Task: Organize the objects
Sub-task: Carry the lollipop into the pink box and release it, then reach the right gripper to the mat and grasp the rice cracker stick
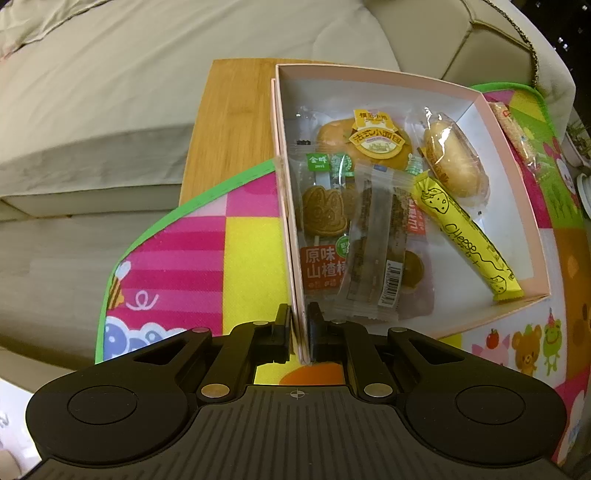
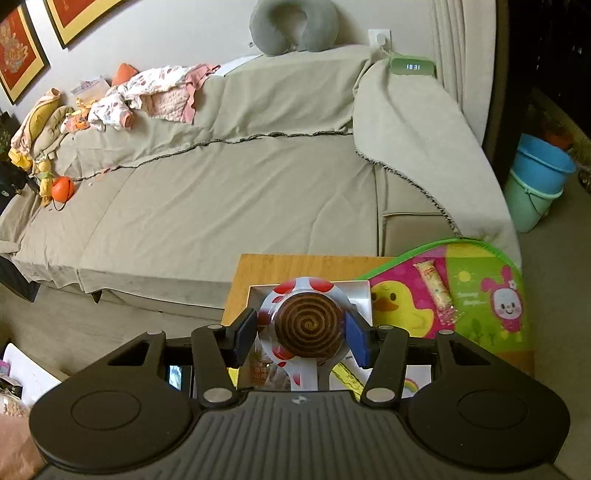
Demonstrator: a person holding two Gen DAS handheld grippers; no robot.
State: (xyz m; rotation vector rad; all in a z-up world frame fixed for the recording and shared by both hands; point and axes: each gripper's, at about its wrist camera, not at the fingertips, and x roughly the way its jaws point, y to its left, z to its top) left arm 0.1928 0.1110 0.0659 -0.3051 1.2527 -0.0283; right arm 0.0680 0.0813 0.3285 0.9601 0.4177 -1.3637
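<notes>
1. Jaws of our left gripper (image 1: 299, 325) are clenched on the near left wall of the pink box (image 1: 291, 236), one finger outside it and one inside.
2. Our right gripper (image 2: 301, 334) grasps a wrapped spiral lollipop (image 2: 309, 328) by its round head, the blue pads (image 2: 355, 338) pressing both sides; the stick end points back toward the camera.
3. Only our left wrist view looks into the box: two round bread buns (image 1: 369, 144) in clear wrappers lie at the far end, a rabbit-shaped hawthorn lollipop (image 1: 325, 214) lies along the left wall, a clear packet with a barcode (image 1: 376, 251) sits in the near middle, and a yellow cheese stick (image 1: 469, 236) runs diagonally toward the near right corner.
4. That view also shows a wrapped snack bar (image 1: 515, 133) on the colourful mat (image 1: 184, 258), just outside the box's far right wall.
5. Only our right wrist view shows the held lollipop; behind it we see just a sliver of the box, with the same snack bar on the mat to the right.
6. Both views show the wooden counter (image 2: 295, 264) under the mat, with the beige sofa (image 2: 221, 192) beyond it.
7. Our right view alone takes in the room: piled clothes (image 2: 147, 92) at the sofa's far left, a grey neck pillow (image 2: 293, 26) on its back, a green clock (image 2: 412, 67) and stacked buckets (image 2: 539, 177) at the right.
</notes>
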